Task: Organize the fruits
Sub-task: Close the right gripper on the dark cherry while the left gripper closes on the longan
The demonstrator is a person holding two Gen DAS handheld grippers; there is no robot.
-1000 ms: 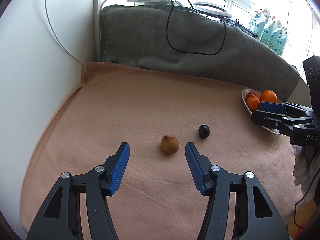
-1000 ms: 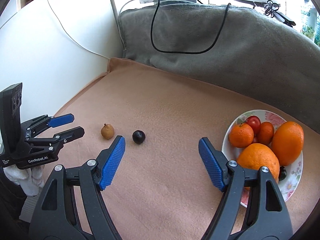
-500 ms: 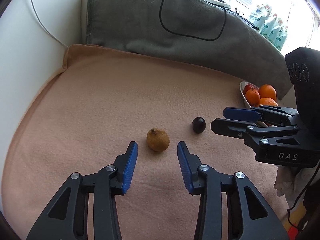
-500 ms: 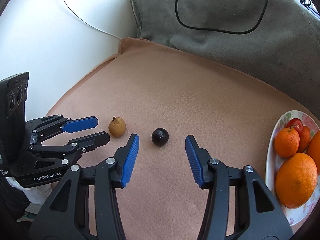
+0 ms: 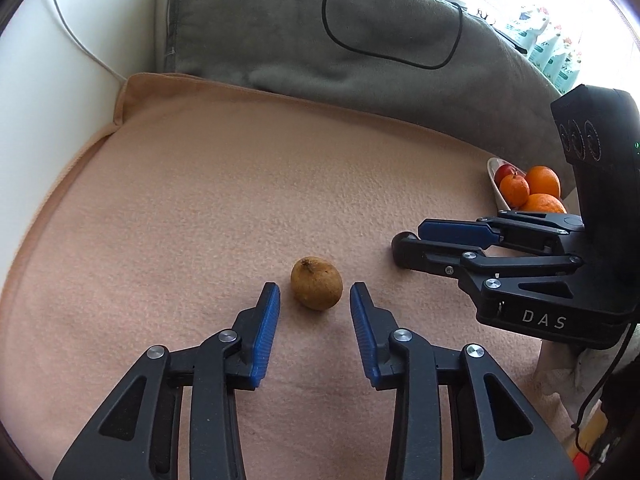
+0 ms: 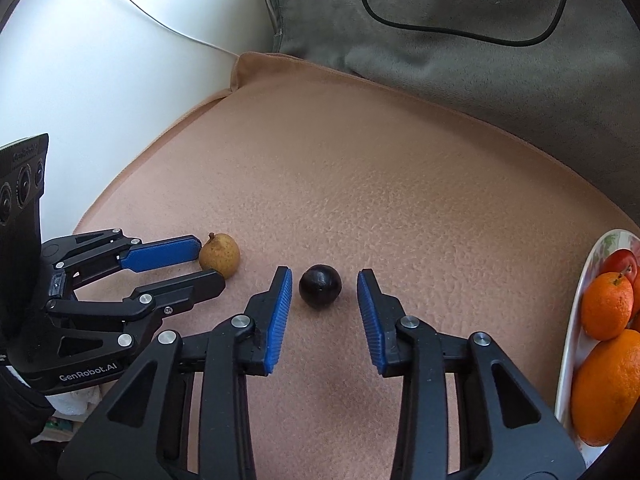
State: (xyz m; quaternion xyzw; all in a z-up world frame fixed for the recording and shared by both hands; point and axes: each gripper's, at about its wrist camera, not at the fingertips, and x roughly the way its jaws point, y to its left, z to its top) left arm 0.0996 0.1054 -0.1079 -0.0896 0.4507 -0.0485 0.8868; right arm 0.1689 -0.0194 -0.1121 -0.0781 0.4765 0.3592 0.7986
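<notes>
Nearest in the left wrist view, the left tongs (image 5: 315, 300) are seen low over a peach blanket (image 5: 224, 184). A small brown pear (image 5: 316, 283) lies on the blanket between their blue pads. The jaws are closing, but the pear is not yet touched by them.

In the right wrist view, the right tongs (image 6: 323, 286) are seen the same way. A small dark plum (image 6: 320, 286) lies on the blanket between their pads. These jaws are closing too, and a small gap is left on each side of the plum.

The two tongs are side by side, close together. The pear and the plum are near each other. One pear and one plum are counted on the blanket.

Off to the right, a flowered plate (image 6: 570, 344) is set on the blanket. Three oranges and one red fruit can be counted on it in the left wrist view.

Farther back, a grey cushion (image 5: 304, 28) is leaned behind the blanket, with one black cable (image 5: 332, 36) looped over it. A white wall (image 6: 100, 72) is seen to the left, with one thin white cord (image 6: 160, 24) across it.
</notes>
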